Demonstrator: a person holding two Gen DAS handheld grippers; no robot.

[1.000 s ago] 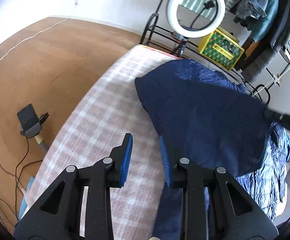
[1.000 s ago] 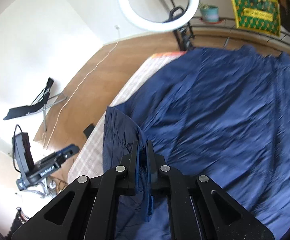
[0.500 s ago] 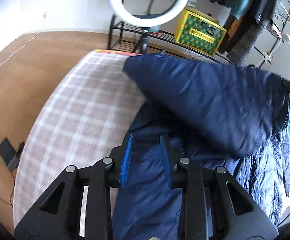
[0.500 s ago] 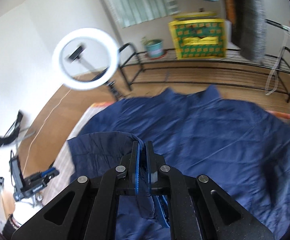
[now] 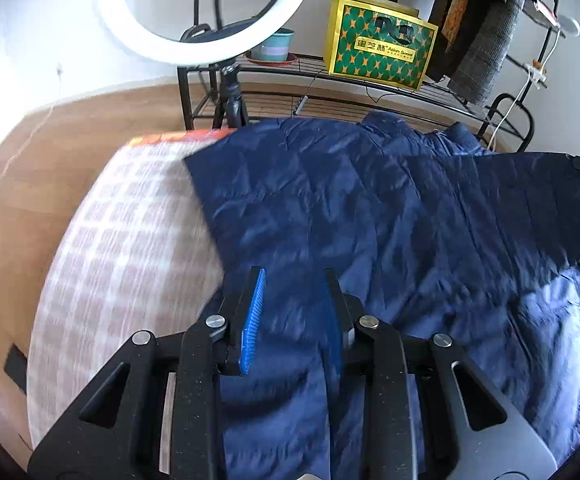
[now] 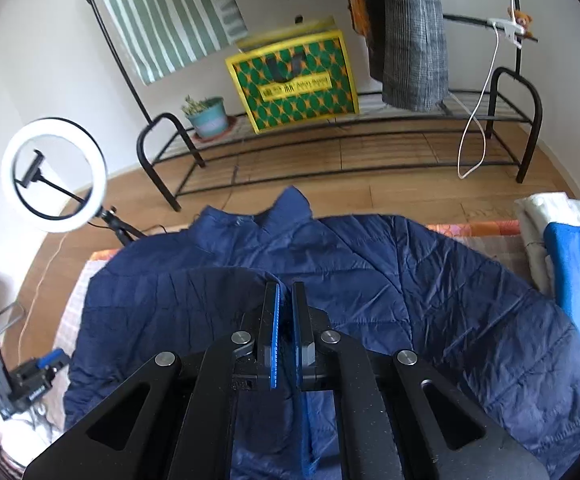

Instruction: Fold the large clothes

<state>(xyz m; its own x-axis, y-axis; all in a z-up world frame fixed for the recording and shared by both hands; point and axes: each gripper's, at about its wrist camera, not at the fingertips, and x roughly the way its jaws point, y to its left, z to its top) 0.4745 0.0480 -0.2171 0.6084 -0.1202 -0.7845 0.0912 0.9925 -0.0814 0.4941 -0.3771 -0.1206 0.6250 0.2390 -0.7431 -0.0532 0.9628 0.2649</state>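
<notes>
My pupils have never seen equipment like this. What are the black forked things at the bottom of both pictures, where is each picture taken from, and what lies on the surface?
Those are hand-held grippers, each with two fingers lined with blue pads; a person carries one in each hand. A wide-angle camera sits on each gripper and looks along its fingers, so one picture comes from the left gripper, the other from the right gripper. A large navy quilted jacket lies spread on a checked cover. The right gripper is shut on a fold of the jacket. The left gripper's fingers stand apart over the jacket; fabric lies between them, but no grip is visible.
</notes>
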